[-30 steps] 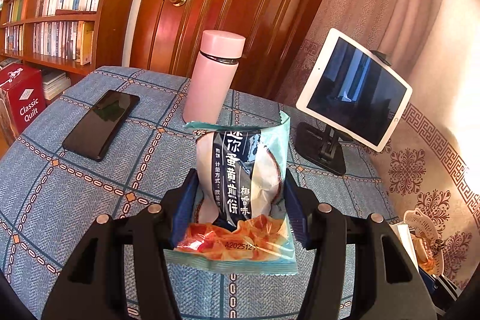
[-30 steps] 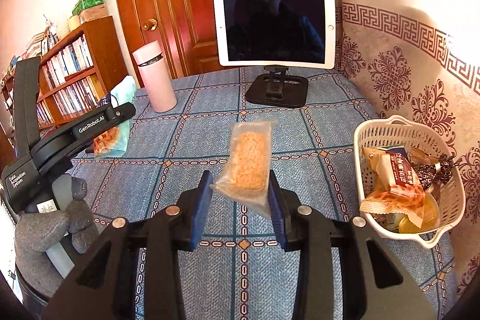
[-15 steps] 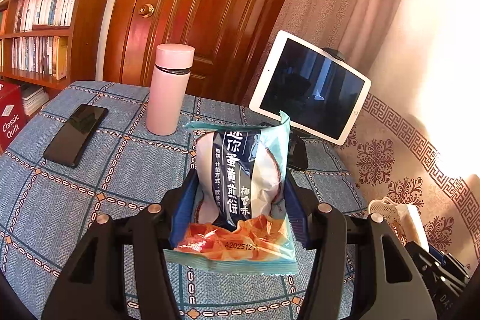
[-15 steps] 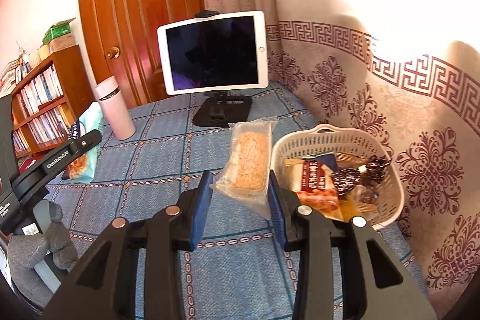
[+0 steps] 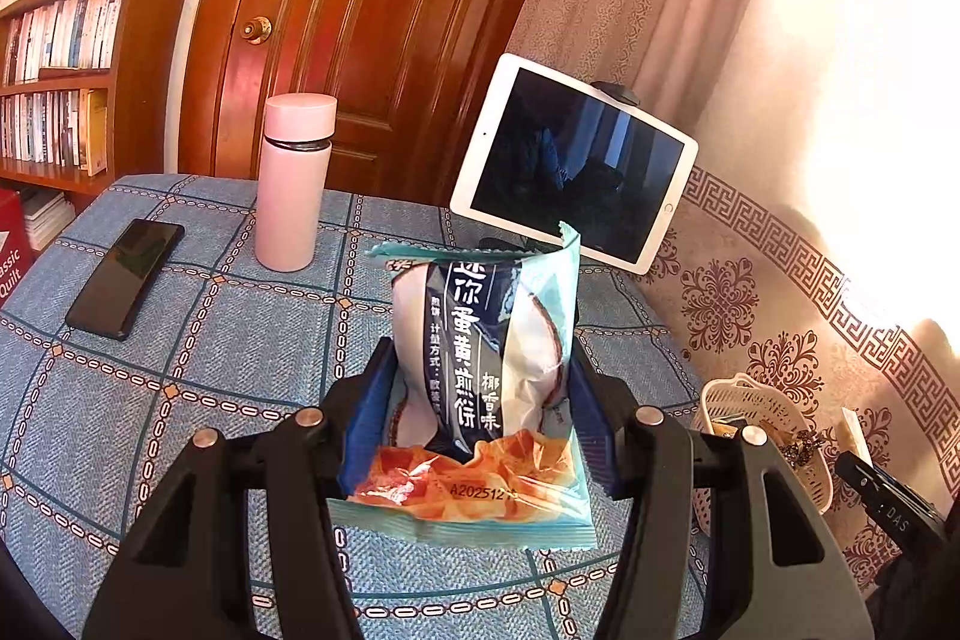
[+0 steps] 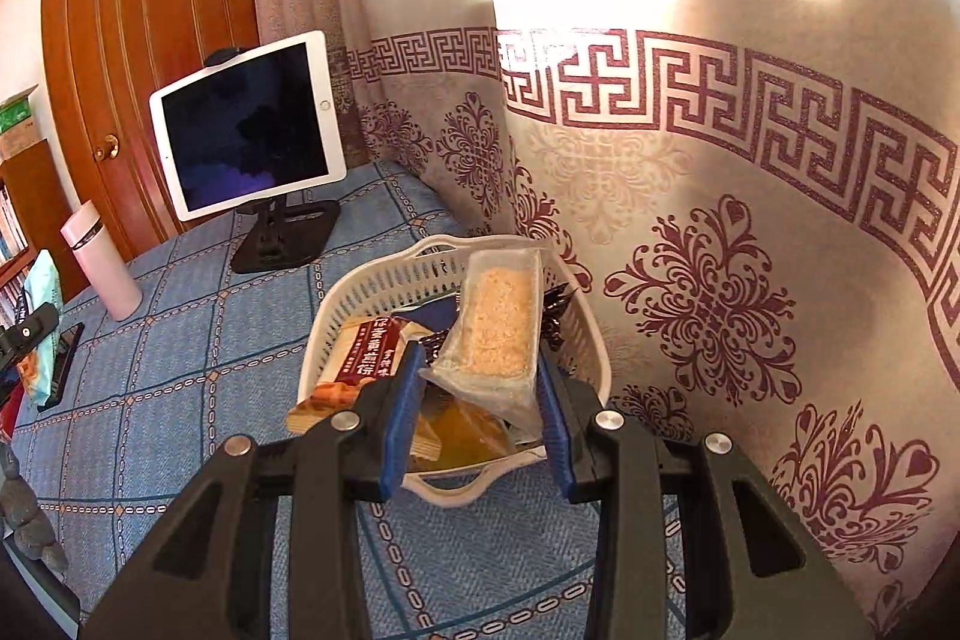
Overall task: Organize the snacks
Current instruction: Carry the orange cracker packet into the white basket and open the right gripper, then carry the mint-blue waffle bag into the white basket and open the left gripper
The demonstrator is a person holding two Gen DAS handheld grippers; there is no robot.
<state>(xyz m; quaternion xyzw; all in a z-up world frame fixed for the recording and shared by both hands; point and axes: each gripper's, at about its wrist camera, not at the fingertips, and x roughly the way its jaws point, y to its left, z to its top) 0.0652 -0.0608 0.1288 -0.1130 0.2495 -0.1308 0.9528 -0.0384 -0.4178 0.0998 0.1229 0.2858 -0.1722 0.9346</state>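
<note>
Blue checked cloth (image 5: 198, 364) covers the table I am working over, with a brown wooden door (image 5: 372, 10) and a patterned curtain (image 6: 720, 280) behind it; a bookshelf (image 5: 66, 64) stands off to one side. On the cloth I see a pink bottle (image 5: 294, 184) standing upright, a dark phone (image 5: 123, 277) lying flat near it, and a white tablet (image 5: 573, 163) propped on a black stand (image 6: 285, 235).

My left gripper (image 5: 480, 400) is pinching a light-blue snack packet (image 5: 480, 376) between its blue pads, the packet standing upright above the cloth; its printed face is toward the camera and an orange picture shows at its lower edge.

My right gripper (image 6: 477, 400) is pressed onto a clear packet of pale crumbly biscuit (image 6: 498, 328), gripped at its lower end and tilted a little; the packet hangs directly over the white slotted basket (image 6: 384, 280), which sits on the cloth close to the curtain. Inside the basket lie a red-and-cream packet (image 6: 360, 358), something dark and foil-wrapped, and a yellow-orange item low down that I cannot identify; whether the clear packet touches any of them I cannot tell.
</note>
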